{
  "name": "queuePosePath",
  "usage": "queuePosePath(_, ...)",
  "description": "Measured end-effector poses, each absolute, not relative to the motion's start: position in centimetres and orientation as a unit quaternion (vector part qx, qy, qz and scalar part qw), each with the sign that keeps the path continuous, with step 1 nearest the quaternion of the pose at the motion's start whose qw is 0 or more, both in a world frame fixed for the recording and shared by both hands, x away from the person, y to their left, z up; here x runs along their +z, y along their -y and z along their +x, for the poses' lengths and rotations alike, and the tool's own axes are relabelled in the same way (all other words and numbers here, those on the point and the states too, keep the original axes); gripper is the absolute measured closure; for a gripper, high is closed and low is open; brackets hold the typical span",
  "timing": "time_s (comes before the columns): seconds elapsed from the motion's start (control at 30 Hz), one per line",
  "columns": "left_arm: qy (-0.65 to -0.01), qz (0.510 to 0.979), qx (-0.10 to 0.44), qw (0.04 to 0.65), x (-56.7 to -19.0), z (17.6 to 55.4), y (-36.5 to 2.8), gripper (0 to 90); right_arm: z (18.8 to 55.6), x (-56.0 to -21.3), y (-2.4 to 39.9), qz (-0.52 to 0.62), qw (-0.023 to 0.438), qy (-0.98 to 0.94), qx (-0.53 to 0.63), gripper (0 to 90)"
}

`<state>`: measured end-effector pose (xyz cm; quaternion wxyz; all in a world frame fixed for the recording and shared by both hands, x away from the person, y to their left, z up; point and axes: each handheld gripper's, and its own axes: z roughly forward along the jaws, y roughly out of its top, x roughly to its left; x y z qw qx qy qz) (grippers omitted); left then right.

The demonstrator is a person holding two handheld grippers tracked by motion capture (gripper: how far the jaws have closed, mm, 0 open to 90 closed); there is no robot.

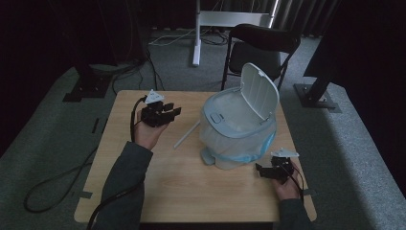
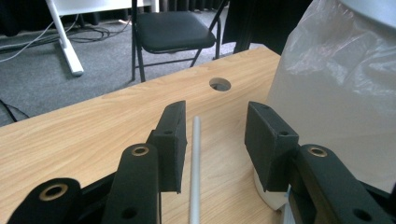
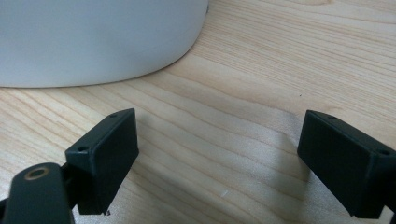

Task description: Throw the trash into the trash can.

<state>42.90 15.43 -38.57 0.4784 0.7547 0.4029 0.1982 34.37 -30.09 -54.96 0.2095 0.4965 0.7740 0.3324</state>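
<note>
We cannot see to the bottom of the bin (image 1: 238, 125), so we cannot tell what is in it. Its lid (image 1: 259, 91) stands up at the back, and a thin plastic bag (image 1: 225, 139) lines it and hangs over the rim. In the left tool view the bin is cut off at the edge, and the bag there is see-through and crinkly. In the right tool view we see just a white curved piece of the bin at 11 o'clock.

The stick (image 1: 186, 134) lies flat on the counter (image 1: 191, 191), at 9 o'clock from the bin and close to it.

Our left tool (image 1: 167, 111) is at 10 o'clock from the bin. Its jaws are wide, with the stick between them but not pinched. Our right tool (image 1: 262, 170) is at 5 o'clock from the bin, jaws wide and holding nothing.
</note>
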Motion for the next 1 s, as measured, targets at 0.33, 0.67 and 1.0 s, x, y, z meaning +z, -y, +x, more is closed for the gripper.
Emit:
queuePosePath(0.33, -0.404, 0.757, 0.199, 0.474, -38.9, 43.0, -15.3, 59.1, 34.4, -55.0, 30.1, 0.497, 0.21, -0.774, 0.332, 11.3)
queuePosePath(0.67, -0.403, 0.762, 0.194, 0.468, -39.7, 43.1, -15.2, 59.1, 34.4, -55.0, 30.1, 0.496, 0.21, -0.774, 0.332, 11.3)
queuePosePath(1.0, -0.399, 0.773, 0.19, 0.456, -40.8, 43.3, -14.9, 59.0, 34.4, -55.0, 30.1, 0.496, 0.21, -0.774, 0.332, 11.3)
